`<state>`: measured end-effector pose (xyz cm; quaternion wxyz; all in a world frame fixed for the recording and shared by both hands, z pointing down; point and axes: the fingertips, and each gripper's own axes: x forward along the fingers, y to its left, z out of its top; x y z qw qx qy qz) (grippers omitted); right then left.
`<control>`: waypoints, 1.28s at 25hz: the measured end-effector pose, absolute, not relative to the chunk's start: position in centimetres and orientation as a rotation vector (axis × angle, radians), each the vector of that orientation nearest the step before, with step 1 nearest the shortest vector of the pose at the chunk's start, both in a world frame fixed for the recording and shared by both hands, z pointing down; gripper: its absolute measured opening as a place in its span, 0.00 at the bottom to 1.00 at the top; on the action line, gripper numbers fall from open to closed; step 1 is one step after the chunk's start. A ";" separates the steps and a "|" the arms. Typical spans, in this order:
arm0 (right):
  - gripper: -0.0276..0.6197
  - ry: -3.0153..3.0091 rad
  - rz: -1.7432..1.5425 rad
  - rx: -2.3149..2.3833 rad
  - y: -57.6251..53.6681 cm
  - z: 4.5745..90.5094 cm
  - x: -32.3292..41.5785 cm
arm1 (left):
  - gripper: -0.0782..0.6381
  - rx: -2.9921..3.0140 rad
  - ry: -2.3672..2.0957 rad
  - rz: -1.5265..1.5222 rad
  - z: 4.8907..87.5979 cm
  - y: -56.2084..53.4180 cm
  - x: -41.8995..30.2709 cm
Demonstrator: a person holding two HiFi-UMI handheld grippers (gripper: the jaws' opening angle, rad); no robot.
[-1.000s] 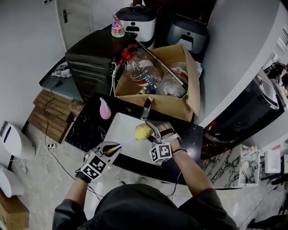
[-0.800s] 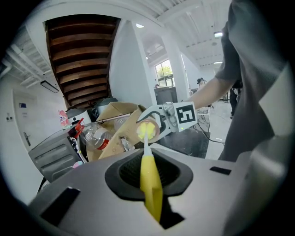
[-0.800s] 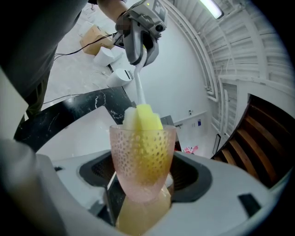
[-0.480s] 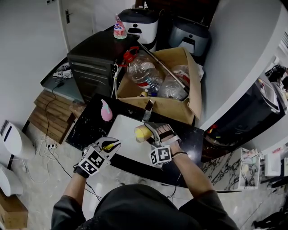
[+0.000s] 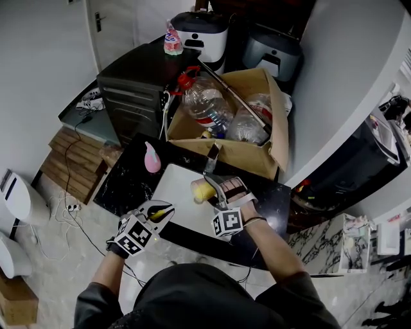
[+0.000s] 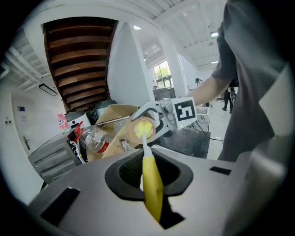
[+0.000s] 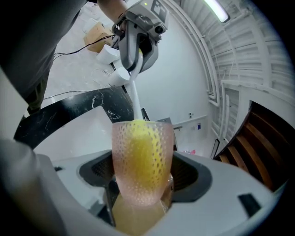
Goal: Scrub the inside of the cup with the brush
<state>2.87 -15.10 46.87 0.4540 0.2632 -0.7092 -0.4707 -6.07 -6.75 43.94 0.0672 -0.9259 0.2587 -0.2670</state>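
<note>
Right gripper view is showing the right gripper [image 5: 217, 187] clamping the cup [image 7: 143, 159] above the basin [image 5: 174, 193]; the left gripper [image 5: 156, 211] is pinching the brush [image 6: 151, 184], head inside the cup; scrubbing looks underway; next, sweeping the wall.

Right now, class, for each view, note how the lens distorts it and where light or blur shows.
Head view: wide lens bows the white walls. Left gripper view: fisheye circle, black corners, yellow plastic brush slightly soft up close, window overbright. Right gripper view: same fisheye, translucent dimpled pink cup sharp, ceiling strip light glaring.
</note>
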 end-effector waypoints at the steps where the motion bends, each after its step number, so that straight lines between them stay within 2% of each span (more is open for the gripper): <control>1: 0.60 -1.751 -1.162 0.643 -15.0 47.1 2.8 | 0.16 -2.781 0.783 -0.812 43.8 -6.9 -6.3; 13: 0.60 -1.771 -1.191 0.671 -15.1 44.4 2.4 | 0.16 -2.836 0.768 -0.770 43.7 -7.4 -7.3; 24: 0.60 -1.750 -1.156 0.581 -15.3 47.4 3.1 | 0.16 -2.804 0.783 -0.749 43.3 -7.6 -6.9; 32: 0.60 -1.759 -1.179 0.584 -15.3 46.2 3.3 | 0.16 -2.850 0.781 -0.739 43.9 -8.2 -7.2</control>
